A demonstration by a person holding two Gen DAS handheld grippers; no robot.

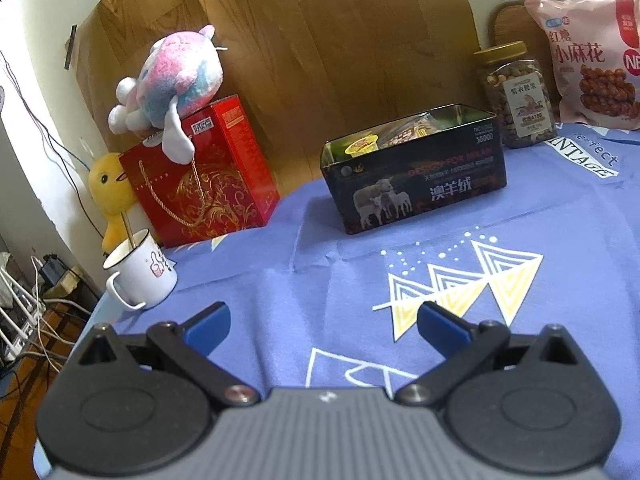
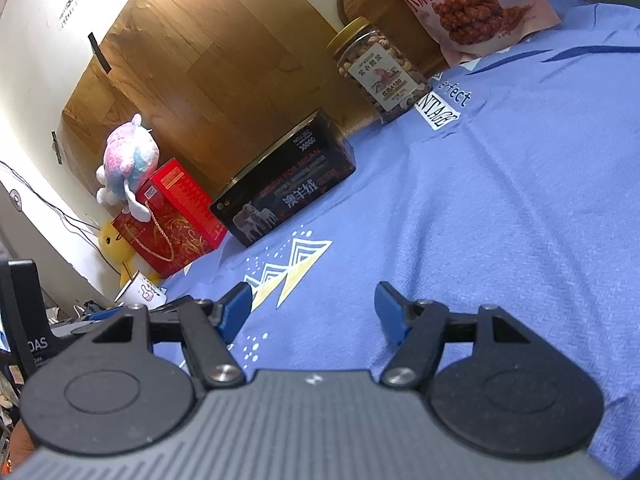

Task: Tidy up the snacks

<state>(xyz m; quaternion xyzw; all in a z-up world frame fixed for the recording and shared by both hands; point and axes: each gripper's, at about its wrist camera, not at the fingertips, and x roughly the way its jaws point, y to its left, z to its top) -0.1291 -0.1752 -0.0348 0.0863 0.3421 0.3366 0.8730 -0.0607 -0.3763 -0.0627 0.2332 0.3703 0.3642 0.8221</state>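
Observation:
A black open tin box [image 1: 416, 184] with a sheep picture stands on the blue cloth; a yellow jelly cup [image 1: 362, 145] and wrapped snacks lie inside it. It also shows in the right wrist view [image 2: 288, 188]. A clear jar of nuts [image 1: 518, 94] with a gold lid stands right of the box, also in the right wrist view [image 2: 380, 70]. A pink snack bag [image 1: 592, 56] leans behind it, also in the right wrist view [image 2: 464, 4]. My left gripper [image 1: 324, 324] is open and empty, low over the cloth. My right gripper [image 2: 314, 312] is open and empty too.
A red gift box [image 1: 200, 184] with a plush toy [image 1: 172, 80] on top stands at the table's left edge. A yellow plush duck [image 1: 110, 192] and a white mug [image 1: 140, 272] stand near that edge. A wooden board [image 1: 320, 40] backs the table.

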